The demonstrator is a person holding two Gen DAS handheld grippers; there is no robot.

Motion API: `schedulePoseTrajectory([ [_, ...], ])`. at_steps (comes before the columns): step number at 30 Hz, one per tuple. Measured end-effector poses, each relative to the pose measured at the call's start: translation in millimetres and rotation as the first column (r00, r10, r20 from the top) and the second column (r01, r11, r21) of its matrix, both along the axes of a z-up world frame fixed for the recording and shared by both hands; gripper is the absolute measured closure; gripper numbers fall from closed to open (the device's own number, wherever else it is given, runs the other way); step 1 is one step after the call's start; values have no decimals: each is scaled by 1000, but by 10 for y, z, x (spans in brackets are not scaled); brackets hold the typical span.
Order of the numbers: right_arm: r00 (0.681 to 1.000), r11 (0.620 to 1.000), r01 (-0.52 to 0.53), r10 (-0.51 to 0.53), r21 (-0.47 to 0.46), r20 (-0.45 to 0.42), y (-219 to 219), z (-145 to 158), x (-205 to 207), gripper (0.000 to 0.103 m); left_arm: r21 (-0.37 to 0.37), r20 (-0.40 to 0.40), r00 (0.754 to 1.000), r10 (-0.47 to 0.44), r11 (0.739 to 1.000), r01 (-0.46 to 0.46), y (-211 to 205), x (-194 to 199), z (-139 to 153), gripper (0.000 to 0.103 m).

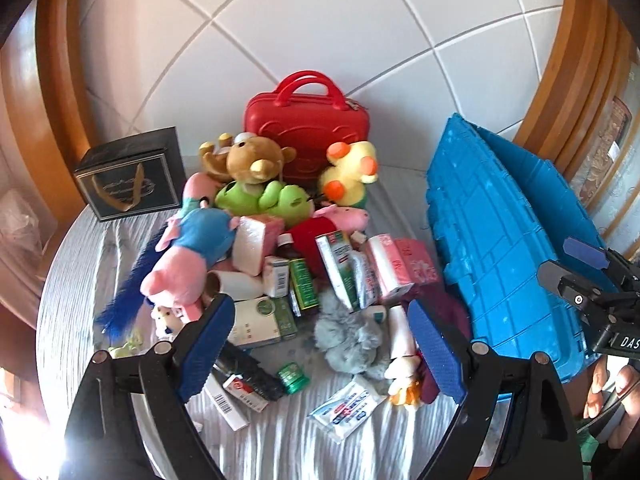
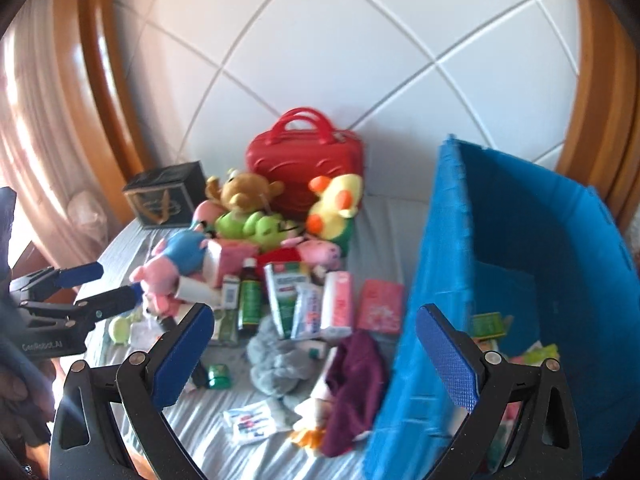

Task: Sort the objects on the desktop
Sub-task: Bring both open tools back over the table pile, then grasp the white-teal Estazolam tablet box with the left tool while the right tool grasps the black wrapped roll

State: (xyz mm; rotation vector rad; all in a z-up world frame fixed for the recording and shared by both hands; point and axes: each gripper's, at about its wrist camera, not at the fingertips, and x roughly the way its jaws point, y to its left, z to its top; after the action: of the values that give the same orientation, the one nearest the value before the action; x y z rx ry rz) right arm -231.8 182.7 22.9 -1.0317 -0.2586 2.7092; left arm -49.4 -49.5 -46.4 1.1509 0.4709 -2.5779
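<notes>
My left hand-held gripper has its jaws spread wide with nothing between them, just hanging over the front of the pile, and the right hand-held gripper is the same deal, wide and empty. Through the left one's gap I'm looking at a fluffy grey plush, a little green jar and a flat white sachet lying on the striped grey bed cover. The surface looks like a bed to me, with a white quilted headboard behind. Just past that is a jumble of medicine boxes and a dark green-labelled bottle, with a pink packet beside them. A purple cloth sits right up against the blue plastic crate, which stands on the right; the right wrist view shows a few green and pink things already lying in it, too blurry to name. Further back, the soft toys are heaped together: a pink pig in a blue top, a green frog, a brown bear and a yellow duck. Behind those stands a red hard-shell case, with a black gift bag off to the left.
</notes>
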Motion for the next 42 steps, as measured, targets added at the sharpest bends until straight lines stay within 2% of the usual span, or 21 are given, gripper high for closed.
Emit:
schedulePoseTrajectory([
  [5,998,1000,4,-3,-8,55,-286,-424,-171,0,-6,61,996,60,998,-60,-443,386,-384,14],
  [9,993,1000,8,-6,-15,116,-445,-837,-284,0,-9,127,988,85,996,-85,-729,695,-803,14],
  [13,982,999,39,-35,-21,185,-545,-1279,-410,0,19,177,979,99,994,-104,-966,997,-1230,14],
  [21,962,999,39,-30,-27,272,-819,-1989,-693,0,58,267,963,41,997,-58,-1051,1281,-2044,14],
  [29,946,999,37,-27,-24,324,-1026,-2508,-1012,1,101,313,950,-13,995,-20,-1052,1293,-2578,14],
  [34,935,999,39,-31,-15,353,-1069,-2769,-1234,1,129,353,935,-44,992,-2,-1090,1270,-2890,32],
  [36,931,999,32,-27,-8,363,-1092,-2871,-1327,1,144,357,932,-56,990,4,-1102,1262,-2973,48],
  [38,927,999,32,-26,-11,374,-1105,-2968,-1426,1,157,361,930,-65,988,8,-1111,1253,-3042,59],
  [42,922,1000,22,-17,-9,388,-1134,-3092,-1652,3,164,359,929,-90,986,33,-1098,1234,-3119,64],
])
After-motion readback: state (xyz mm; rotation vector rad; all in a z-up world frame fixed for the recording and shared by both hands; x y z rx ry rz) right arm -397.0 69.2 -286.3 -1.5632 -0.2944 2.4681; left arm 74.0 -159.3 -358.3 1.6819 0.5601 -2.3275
